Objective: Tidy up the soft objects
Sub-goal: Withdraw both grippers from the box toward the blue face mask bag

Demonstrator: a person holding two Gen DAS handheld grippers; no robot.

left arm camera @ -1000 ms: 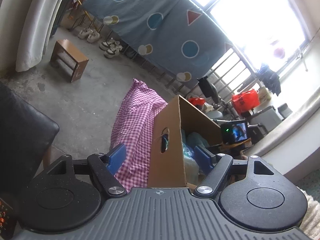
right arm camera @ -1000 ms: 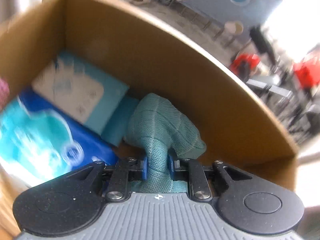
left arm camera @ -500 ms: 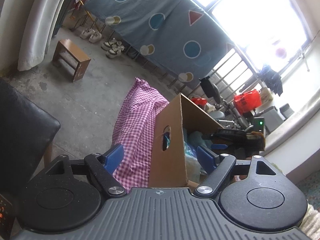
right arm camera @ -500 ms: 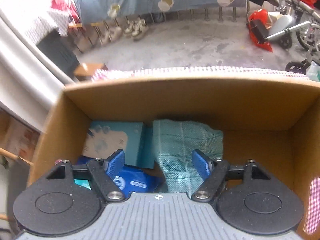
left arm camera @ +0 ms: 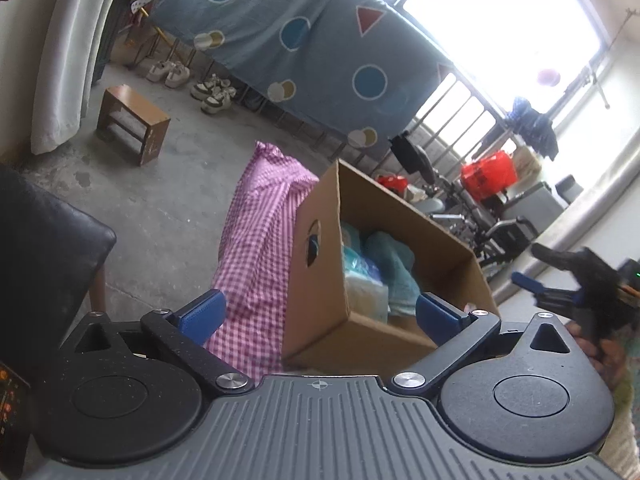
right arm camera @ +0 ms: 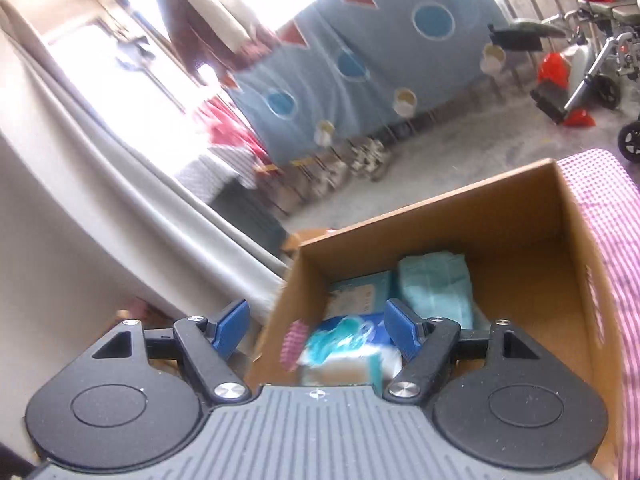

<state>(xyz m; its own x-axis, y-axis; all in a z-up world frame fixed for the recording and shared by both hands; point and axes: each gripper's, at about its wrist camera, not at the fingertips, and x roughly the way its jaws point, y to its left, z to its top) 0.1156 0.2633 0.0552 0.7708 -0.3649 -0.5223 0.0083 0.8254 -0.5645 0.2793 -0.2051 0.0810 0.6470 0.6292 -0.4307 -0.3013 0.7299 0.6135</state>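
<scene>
The big blue sheet (left arm camera: pixel 320 44) with circles and triangles hangs behind the cardboard box (left arm camera: pixel 320 280), along the window side, and it takes up most of the background. The grey concrete floor (left arm camera: pixel 160 200) spreads out to the left of the box, with a small wooden stool (left arm camera: pixel 132 124) and a few pairs of shoes (left arm camera: pixel 208 92) well beyond it. A black padded seat (left arm camera: pixel 44 248) sits off to the box's left, nearer the camera.

The box itself is open-topped and stands on a pink checked cloth (left arm camera: pixel 260 240) that runs out past its left wall. There's a hand-hole in that wall. A red bag (left arm camera: pixel 488 176) and a wheelchair frame (left arm camera: pixel 492 232) are behind the box on the right.

Inside the box: a folded teal towel (right arm camera: pixel 436 284) lies against the far wall, touching a light blue pack (right arm camera: pixel 360 292) beside it. Closer to the near wall there's a blue-and-white packet (right arm camera: pixel 352 344), partly blurred so I can't read what it is.

The left gripper (left arm camera: pixel 320 314) hangs in front of the box's near corner, its jaws opening wide, nothing pinched, just the corner seen between them. The right gripper (right arm camera: pixel 316 326) is above the box's near edge, fingers apart and empty. It also shows up blurry at the box's right in the left camera.
</scene>
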